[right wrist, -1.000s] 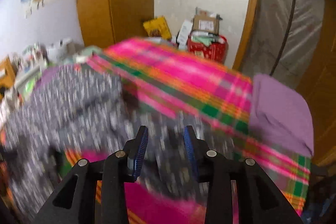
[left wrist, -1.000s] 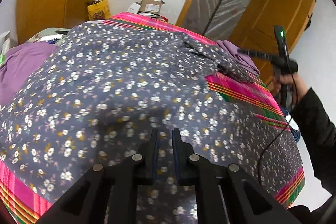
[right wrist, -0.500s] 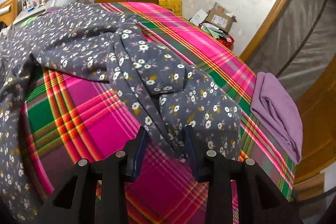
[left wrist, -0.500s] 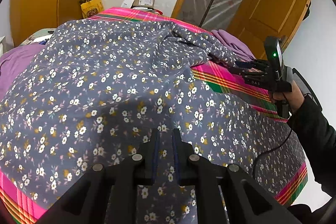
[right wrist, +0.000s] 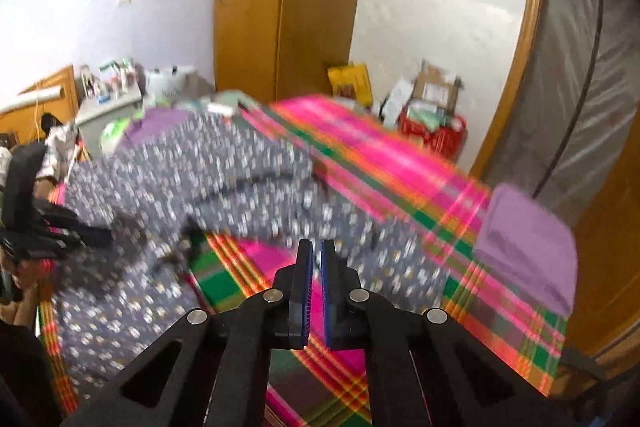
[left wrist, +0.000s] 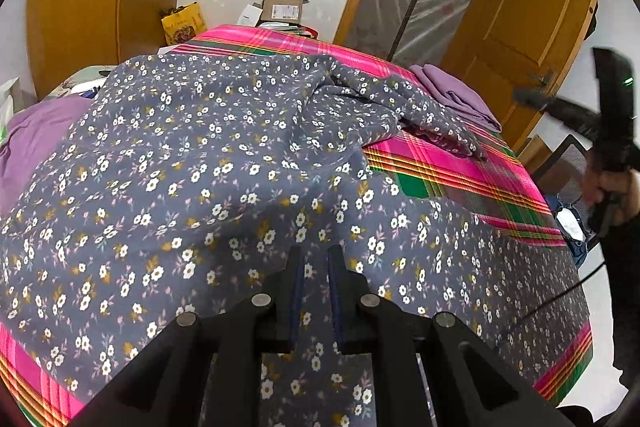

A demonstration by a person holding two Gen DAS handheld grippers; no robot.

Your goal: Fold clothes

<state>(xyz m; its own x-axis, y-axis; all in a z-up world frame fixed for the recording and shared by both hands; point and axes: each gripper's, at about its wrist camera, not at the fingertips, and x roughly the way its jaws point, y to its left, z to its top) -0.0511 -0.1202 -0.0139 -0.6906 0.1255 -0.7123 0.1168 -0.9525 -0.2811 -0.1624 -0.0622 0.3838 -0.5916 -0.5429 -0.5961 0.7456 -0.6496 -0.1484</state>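
Across the pink-and-green plaid bedspread (left wrist: 452, 167) lies the grey floral garment (left wrist: 208, 163), spread wide over most of the near and left side, with one rumpled part reaching toward the far right corner and ending in a loose tip on the bare plaid. At its near edge the left gripper (left wrist: 316, 267) has the flowered cloth running up between its narrow-set blue pads, which pinch it. In the right wrist view, blurred by motion, the right gripper (right wrist: 316, 259) is up over the bare plaid, clear of the garment; its jaws have just been closing and now stand pressed nearly together with nothing between them. From the left wrist view the same gripper shows at the right edge, gripped by a hand (left wrist: 608, 195) in a dark sleeve. A folded purple cloth (right wrist: 528, 243) sits at the far right corner of the bed, and another purple piece (left wrist: 28, 143) lies at the left. Beyond the bed stand a cardboard box (left wrist: 282, 9), a yellow bag (left wrist: 184, 25) and a wooden door (left wrist: 516, 11).
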